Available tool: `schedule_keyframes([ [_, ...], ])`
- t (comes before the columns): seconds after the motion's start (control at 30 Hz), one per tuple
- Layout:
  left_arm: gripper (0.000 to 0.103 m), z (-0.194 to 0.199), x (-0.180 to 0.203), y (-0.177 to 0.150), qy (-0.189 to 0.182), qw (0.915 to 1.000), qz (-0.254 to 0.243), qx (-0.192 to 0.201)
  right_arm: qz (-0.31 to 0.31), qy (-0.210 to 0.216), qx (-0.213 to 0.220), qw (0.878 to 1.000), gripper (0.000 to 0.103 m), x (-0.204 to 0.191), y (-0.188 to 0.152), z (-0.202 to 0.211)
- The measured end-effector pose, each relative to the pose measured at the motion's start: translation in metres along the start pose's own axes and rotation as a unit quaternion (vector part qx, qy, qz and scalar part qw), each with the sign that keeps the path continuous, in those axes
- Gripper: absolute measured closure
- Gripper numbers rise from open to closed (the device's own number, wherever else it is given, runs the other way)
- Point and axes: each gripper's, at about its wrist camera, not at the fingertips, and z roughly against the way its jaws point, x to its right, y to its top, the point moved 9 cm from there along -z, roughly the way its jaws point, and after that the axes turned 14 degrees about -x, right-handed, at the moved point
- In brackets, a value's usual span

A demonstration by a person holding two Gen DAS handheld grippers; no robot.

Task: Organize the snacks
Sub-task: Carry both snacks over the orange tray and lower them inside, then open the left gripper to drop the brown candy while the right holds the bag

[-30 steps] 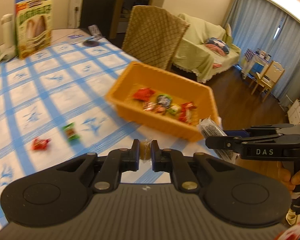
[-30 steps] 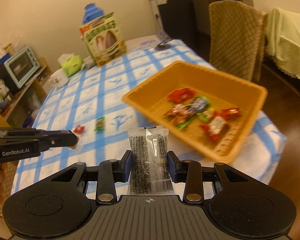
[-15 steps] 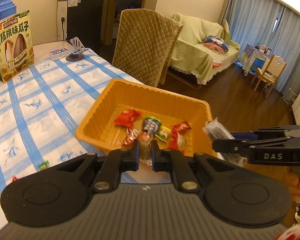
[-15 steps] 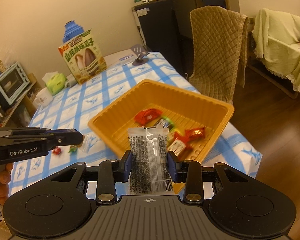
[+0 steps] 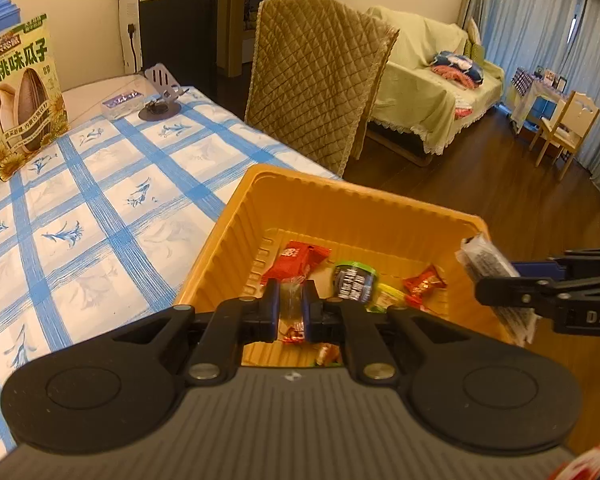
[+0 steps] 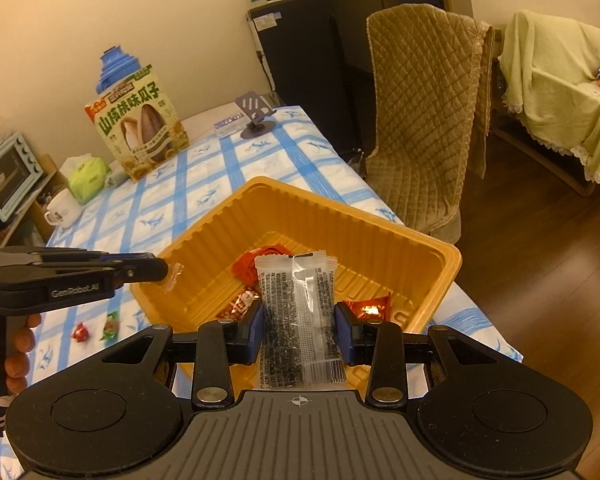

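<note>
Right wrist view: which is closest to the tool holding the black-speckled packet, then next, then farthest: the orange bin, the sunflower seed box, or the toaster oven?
1. Orange bin: right beneath the right tool.
2. Sunflower seed box: far end of the table.
3. Toaster oven: off the table, far left.

The orange tray [image 6: 440, 276] stood open at the top, with nothing above its rim. Its ribbed walls closed all four sides, so access was from above only. Wrapped candies [image 5: 352, 276] covered part of the floor; the far portion of the floor lay bare. The bench [image 5: 100, 216] left of the tray was clear cloth up to the sunflower-seed box [image 5: 20, 100] and phone stand [image 5: 162, 92] at its far end. Two small candies [image 6: 96, 328] lay on the bench near the tray's left wall. A quilted chair [image 6: 424, 120] stood close behind the bench's far edge, limiting approach from that side.
</note>
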Motion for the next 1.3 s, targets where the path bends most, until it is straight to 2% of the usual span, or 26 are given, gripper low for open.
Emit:
schedule_keyframes([
  [0.43, 0.092, -0.039, -0.006, 0.008, 0.001, 0.9995, -0.005, -0.030, -0.007, -0.004, -0.010, 1.000, 0.065, 0.008, 0.009, -0.016],
  [0.6, 0.085, -0.038, -0.010, 0.006, 0.001, 0.9995, -0.003, -0.032, -0.007, -0.004, -0.009, 1.000, 0.065, 0.008, 0.010, -0.016],
  [0.77, 0.083, -0.030, -0.012, 0.004, -0.005, 0.9995, 0.003, -0.031, -0.004, -0.003, -0.010, 1.000, 0.065, 0.010, 0.013, -0.018],
  [0.83, 0.078, -0.026, -0.013, 0.003, -0.006, 0.9995, 0.004, -0.030, -0.002, -0.004, -0.011, 1.000, 0.065, 0.011, 0.015, -0.020],
  [0.93, 0.077, -0.021, -0.012, 0.003, -0.009, 0.9995, 0.006, -0.028, 0.002, -0.004, -0.013, 1.000, 0.065, 0.013, 0.018, -0.023],
  [1.3, 0.073, -0.015, -0.011, 0.006, -0.002, 0.9996, 0.014, -0.024, 0.078, 0.004, -0.010, 0.997, 0.065, 0.008, 0.036, -0.042],
])
